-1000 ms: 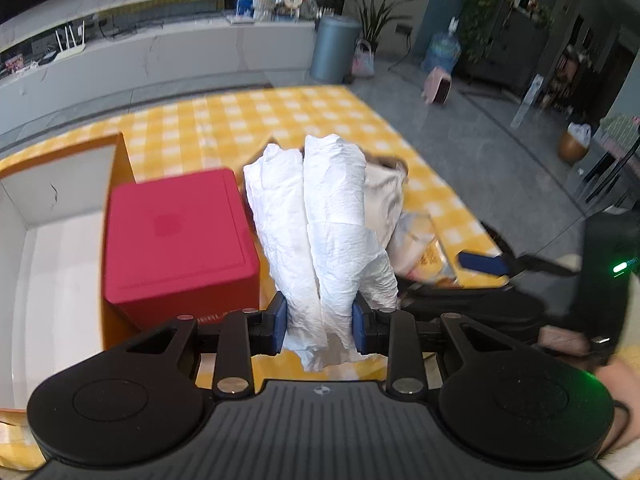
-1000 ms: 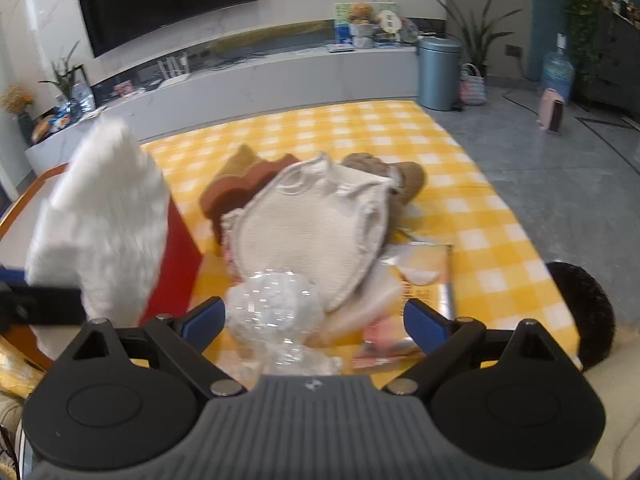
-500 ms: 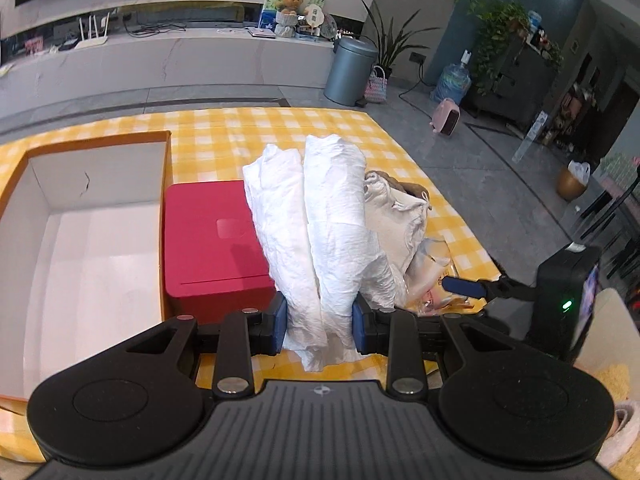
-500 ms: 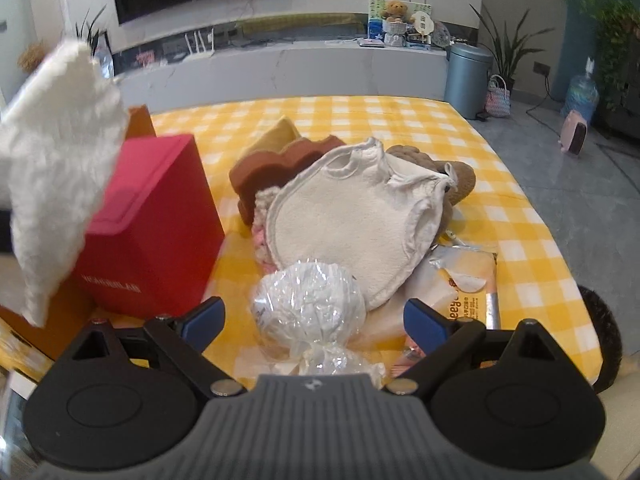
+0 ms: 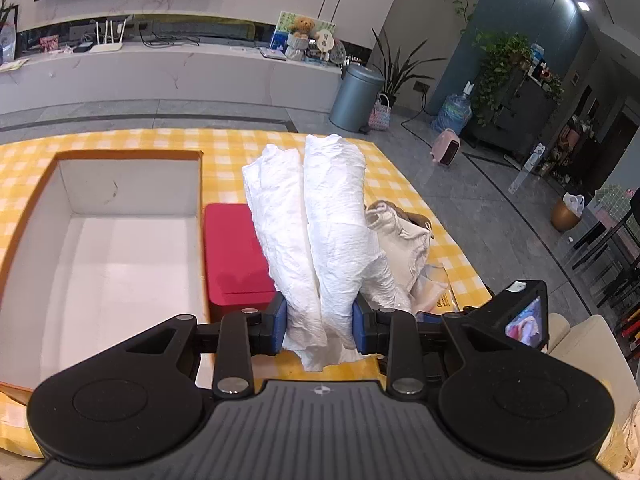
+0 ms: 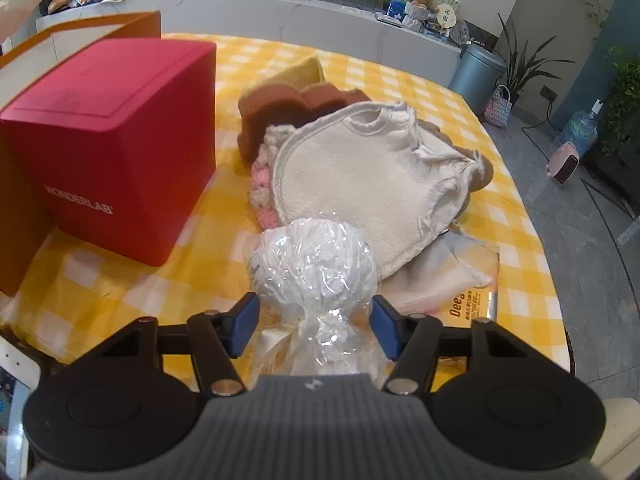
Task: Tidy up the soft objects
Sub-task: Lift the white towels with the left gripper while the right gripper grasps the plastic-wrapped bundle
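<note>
My left gripper (image 5: 319, 326) is shut on a folded white cloth (image 5: 316, 224) and holds it above the table, beside the open orange box (image 5: 100, 248) with a white inside. My right gripper (image 6: 314, 326) is open, its jaws either side of the twisted neck of a white ball wrapped in clear plastic (image 6: 316, 266). Behind the ball lie a cream bib (image 6: 360, 184), a pink and cream crocheted piece (image 6: 262, 188), a brown sponge (image 6: 288, 110) and a yellow sponge (image 6: 300, 72).
A red cube box (image 6: 108, 136) marked WONDERLAB stands between the orange box and the soft pile; it also shows in the left wrist view (image 5: 236, 256). A snack packet (image 6: 472, 304) lies at the right, near the edge of the yellow checked table (image 6: 516, 216).
My left gripper has risen and swung left with the white cloth, bringing the orange box into fuller view. My right gripper has narrowed and moved in around the plastic-wrapped ball.
</note>
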A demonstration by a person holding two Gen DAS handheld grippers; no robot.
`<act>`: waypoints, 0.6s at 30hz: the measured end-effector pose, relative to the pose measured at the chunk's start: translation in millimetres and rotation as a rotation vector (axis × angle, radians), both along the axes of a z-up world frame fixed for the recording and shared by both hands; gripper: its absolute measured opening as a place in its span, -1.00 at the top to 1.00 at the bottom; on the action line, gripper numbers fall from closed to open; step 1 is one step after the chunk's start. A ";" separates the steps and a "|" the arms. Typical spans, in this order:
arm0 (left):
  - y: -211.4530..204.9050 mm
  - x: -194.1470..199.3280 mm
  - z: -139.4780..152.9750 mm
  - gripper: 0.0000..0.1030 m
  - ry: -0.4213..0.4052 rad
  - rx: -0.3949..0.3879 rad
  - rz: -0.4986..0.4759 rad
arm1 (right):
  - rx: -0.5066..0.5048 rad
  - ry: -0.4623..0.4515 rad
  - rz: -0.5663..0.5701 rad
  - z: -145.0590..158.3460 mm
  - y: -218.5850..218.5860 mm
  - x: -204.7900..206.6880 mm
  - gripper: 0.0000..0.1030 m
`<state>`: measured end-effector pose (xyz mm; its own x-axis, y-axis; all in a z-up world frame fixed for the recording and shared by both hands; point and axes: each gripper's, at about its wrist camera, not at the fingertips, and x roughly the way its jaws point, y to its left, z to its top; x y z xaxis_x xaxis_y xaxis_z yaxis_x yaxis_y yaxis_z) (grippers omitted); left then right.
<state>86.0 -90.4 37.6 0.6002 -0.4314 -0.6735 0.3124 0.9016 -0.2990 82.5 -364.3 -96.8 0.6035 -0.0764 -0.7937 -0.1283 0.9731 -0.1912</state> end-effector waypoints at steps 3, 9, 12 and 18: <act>8.3 -2.1 7.2 0.30 -0.024 -0.003 0.008 | 0.019 -0.029 -0.008 9.4 0.0 -8.7 -0.12; 32.4 -5.7 16.5 0.30 -0.041 0.010 0.088 | 0.112 -0.112 -0.033 37.2 -9.7 -27.4 -0.11; 47.7 -7.3 18.9 0.30 -0.044 -0.003 0.117 | 0.168 -0.138 -0.040 47.9 -15.3 -30.8 -0.11; 79.6 -5.3 18.0 0.28 -0.028 -0.004 0.200 | 0.440 -0.094 -0.082 49.2 -38.7 -28.8 -0.12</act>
<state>80.8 -10.8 55.6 0.6926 -0.3047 -0.6538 0.1355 0.9452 -0.2969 53.7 -403.0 -47.7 0.6809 0.2046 -0.7033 -0.0488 0.9707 0.2352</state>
